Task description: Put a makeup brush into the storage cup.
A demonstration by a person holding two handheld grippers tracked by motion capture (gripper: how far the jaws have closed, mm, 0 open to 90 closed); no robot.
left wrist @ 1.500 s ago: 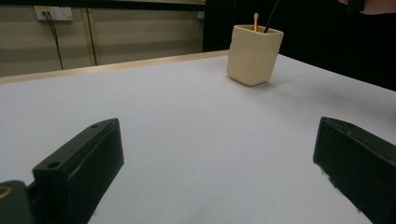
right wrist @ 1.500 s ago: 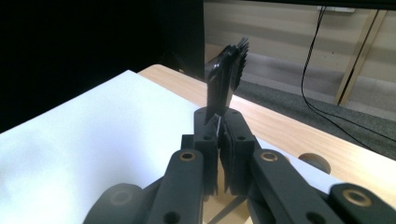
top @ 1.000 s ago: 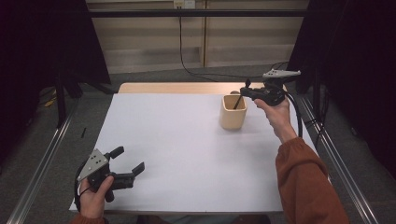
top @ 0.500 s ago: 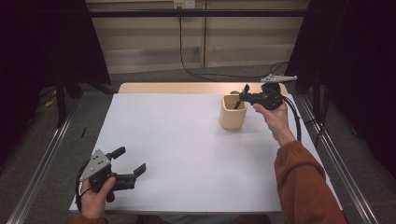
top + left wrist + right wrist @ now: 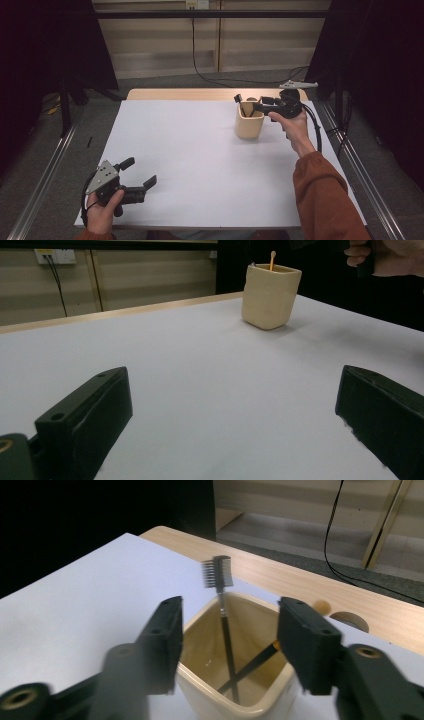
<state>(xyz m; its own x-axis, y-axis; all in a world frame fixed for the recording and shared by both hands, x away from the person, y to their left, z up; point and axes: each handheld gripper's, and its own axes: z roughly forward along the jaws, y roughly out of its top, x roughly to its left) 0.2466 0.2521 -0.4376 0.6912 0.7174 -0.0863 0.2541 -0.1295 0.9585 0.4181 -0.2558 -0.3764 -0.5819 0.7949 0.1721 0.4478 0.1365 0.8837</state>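
Since a second ago, the right gripper (image 5: 248, 102) has shifted slightly up and toward the table's far edge, and now hovers with its jaws spread wide over the mouth of the cream square ceramic cup (image 5: 249, 123), grasping nothing. That cup stands on the white table sheet (image 5: 200, 155) near its far right corner, holding a black brow comb-brush (image 5: 222, 610) and an orange-tipped stick (image 5: 271, 260). Near the front left corner, the left gripper (image 5: 136, 172) has kept its place, jaws wide apart and empty.
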